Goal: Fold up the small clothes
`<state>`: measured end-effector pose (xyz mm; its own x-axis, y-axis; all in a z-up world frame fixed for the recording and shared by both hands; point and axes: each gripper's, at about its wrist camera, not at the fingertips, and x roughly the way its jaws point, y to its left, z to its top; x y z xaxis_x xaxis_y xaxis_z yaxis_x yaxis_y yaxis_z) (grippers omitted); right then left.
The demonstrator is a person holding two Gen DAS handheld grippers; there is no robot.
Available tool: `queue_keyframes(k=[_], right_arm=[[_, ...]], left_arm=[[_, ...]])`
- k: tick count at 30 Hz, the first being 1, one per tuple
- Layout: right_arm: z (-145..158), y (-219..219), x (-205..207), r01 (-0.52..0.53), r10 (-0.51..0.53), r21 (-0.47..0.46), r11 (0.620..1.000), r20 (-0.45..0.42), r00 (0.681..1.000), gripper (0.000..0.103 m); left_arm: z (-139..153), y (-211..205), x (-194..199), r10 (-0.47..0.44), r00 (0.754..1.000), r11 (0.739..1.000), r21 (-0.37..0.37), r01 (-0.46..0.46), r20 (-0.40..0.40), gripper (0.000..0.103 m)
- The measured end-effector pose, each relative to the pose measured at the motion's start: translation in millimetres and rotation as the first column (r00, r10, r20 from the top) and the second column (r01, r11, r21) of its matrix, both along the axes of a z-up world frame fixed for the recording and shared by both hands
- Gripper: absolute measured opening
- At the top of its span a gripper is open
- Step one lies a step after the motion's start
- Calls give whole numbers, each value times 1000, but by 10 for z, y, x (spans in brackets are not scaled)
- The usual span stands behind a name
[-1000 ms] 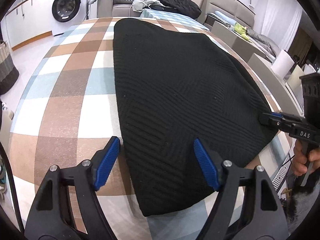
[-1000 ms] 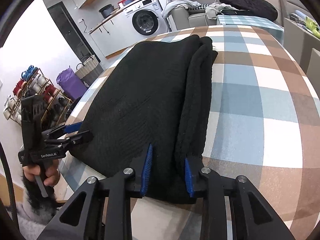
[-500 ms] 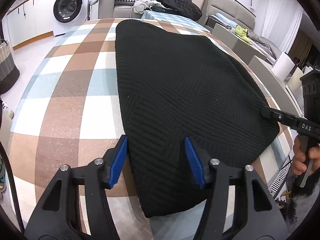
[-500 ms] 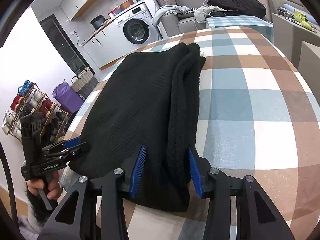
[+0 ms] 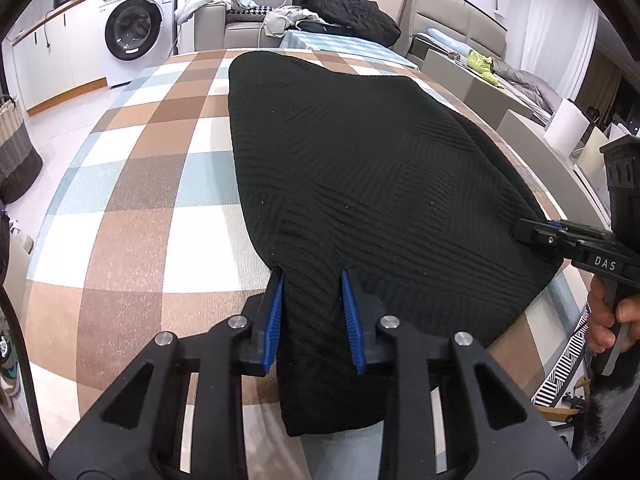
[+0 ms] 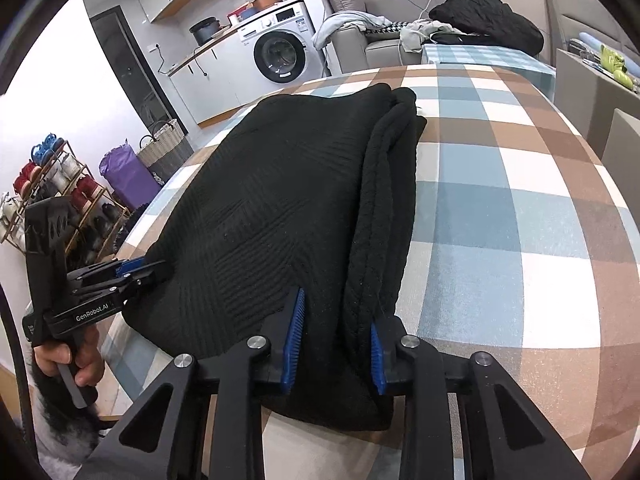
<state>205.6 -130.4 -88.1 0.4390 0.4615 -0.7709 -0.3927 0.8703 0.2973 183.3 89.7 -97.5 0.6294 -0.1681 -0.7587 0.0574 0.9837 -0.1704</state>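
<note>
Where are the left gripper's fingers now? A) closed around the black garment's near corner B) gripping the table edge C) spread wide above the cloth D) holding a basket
A: the left gripper has its blue fingers pressed against either side of a bunched near corner of the black garment.

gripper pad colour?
Blue ribbed pads on each black hand-held gripper; clearest in the left wrist view.
</note>
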Motion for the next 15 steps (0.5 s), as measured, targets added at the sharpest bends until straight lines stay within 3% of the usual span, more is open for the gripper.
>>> queue_keyframes(k=[15], right_arm=[[-3, 161, 135, 8, -8, -30, 1000, 7, 1000, 28]], left_arm=[[-18, 162, 355, 37, 999, 999, 9, -37, 12, 23]])
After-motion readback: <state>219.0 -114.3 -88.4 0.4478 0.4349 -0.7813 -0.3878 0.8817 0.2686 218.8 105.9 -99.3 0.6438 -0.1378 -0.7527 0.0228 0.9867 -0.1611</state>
